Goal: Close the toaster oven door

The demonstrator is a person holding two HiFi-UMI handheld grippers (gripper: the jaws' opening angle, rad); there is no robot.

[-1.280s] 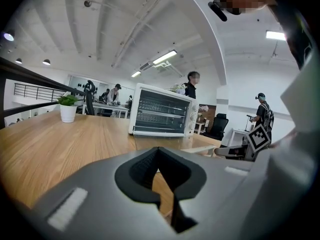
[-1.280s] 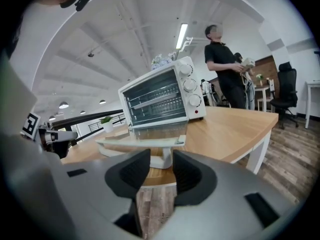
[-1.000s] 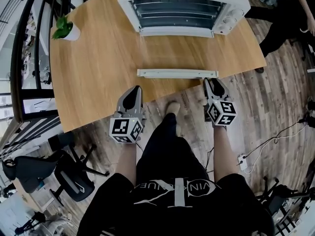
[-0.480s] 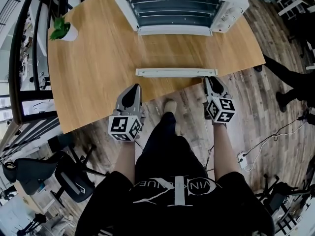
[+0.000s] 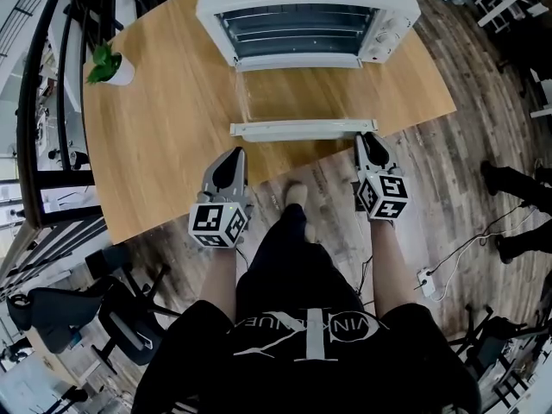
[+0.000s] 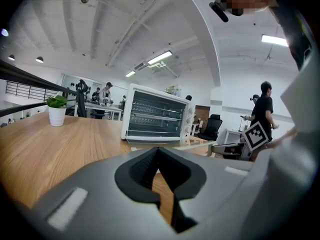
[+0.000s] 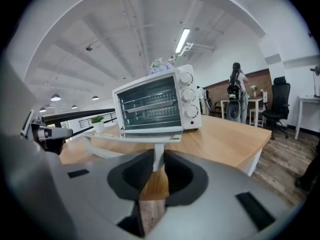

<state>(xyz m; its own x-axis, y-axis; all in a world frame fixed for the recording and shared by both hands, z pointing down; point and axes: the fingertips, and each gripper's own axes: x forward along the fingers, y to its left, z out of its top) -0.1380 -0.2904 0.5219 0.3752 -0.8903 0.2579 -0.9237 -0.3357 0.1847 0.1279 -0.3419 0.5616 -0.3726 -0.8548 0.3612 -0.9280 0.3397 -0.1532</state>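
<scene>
Gripping door handle (image 5: 297, 129) at R end: right gripper (image 5: 369, 141), jaws clamped on it. Toaster oven (image 5: 302, 7) open, door down. Left gripper (image 5: 231, 169) jaws together, empty, at table (image 5: 164, 128) edge.

Illegible print on black shirt (image 5: 310, 339)

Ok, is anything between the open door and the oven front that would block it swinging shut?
Nothing visible: the door lies bare, nothing sticks out of the oven mouth, and the right gripper holds the handle at its end.
</scene>
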